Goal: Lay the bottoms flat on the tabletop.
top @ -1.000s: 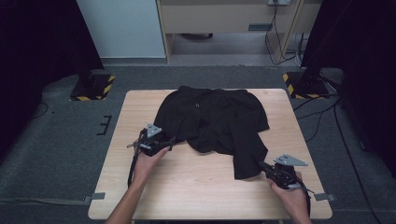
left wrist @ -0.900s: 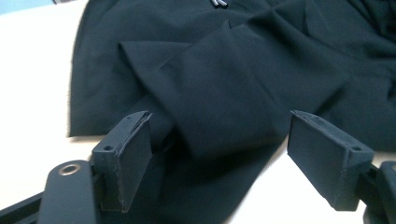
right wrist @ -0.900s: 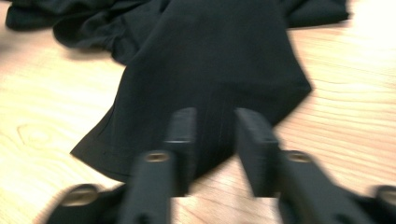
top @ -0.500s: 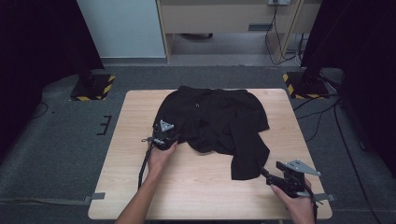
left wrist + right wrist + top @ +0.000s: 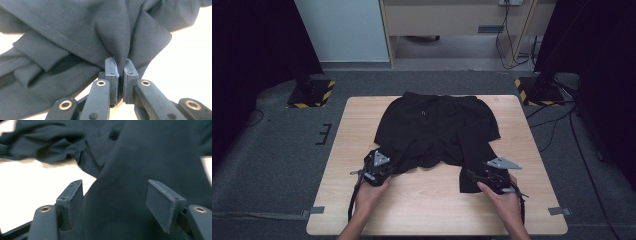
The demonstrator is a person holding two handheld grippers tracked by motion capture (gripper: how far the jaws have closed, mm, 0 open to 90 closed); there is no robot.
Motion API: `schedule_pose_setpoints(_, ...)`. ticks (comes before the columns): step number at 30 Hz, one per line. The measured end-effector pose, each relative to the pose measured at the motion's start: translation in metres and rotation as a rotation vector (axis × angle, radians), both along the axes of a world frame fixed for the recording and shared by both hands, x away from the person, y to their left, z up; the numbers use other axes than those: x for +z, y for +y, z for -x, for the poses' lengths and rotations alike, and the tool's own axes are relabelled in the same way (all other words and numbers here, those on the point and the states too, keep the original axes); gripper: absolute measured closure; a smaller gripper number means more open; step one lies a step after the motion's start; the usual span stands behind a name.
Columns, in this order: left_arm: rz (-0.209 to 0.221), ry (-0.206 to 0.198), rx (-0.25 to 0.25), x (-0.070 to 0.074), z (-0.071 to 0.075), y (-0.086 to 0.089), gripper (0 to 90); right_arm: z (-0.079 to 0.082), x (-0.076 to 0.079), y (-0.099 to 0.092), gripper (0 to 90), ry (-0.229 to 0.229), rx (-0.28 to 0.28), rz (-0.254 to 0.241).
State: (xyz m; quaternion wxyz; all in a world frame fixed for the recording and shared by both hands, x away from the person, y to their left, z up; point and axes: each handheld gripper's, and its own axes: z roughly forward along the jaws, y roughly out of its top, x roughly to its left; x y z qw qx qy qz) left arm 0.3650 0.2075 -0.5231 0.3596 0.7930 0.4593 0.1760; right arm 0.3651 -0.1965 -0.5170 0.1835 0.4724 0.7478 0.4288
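We see a pair of black shorts (image 5: 437, 130) lying spread on the wooden table (image 5: 432, 210), its waistband toward the far edge and its two legs toward the near edge. The leg on the right reaches farther toward us than the rest of the shorts.

Our left gripper (image 5: 379, 169) sits at the near left hem of the shorts. In the left gripper view its jaws have just been closing and now pinch a raised fold of the shorts (image 5: 105, 37) between the pads, the cloth bunching upward from the nip.

Our right gripper (image 5: 486, 179) rests at the near end of the long right leg of the shorts. In the right gripper view its jaws stand spread wide, having just eased inward a little; the leg of the shorts (image 5: 140, 170) lies between them, and the pads do not press on it.

Beyond the shorts, past the table's far edge, lies grey carpet (image 5: 277, 140) with two weighted stand bases (image 5: 312, 92) striped yellow and black.
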Motion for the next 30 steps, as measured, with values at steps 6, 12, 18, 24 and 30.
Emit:
schedule_pose_setpoints(6,0.055,-0.013,0.053,0.006,0.032,0.028,81.7,-0.024,-0.007,0.024,32.1,0.024,0.004,0.103)
schedule_pose_setpoints(12,0.092,-0.109,0.102,0.017,0.036,0.042,36.5,-0.027,-0.012,0.026,72.4,0.048,0.011,0.172)
schedule_pose_setpoints(18,0.121,-0.139,0.067,0.020,0.016,0.028,26.8,-0.010,-0.011,0.005,89.2,0.032,0.033,0.157)
schedule_pose_setpoints(24,0.113,-0.124,0.023,0.012,-0.017,-0.004,27.2,0.031,-0.013,-0.019,78.3,0.042,0.054,0.132)
schedule_pose_setpoints(30,0.008,-0.073,-0.010,0.000,-0.029,-0.020,41.4,0.043,-0.004,-0.028,49.6,-0.002,-0.008,0.114)
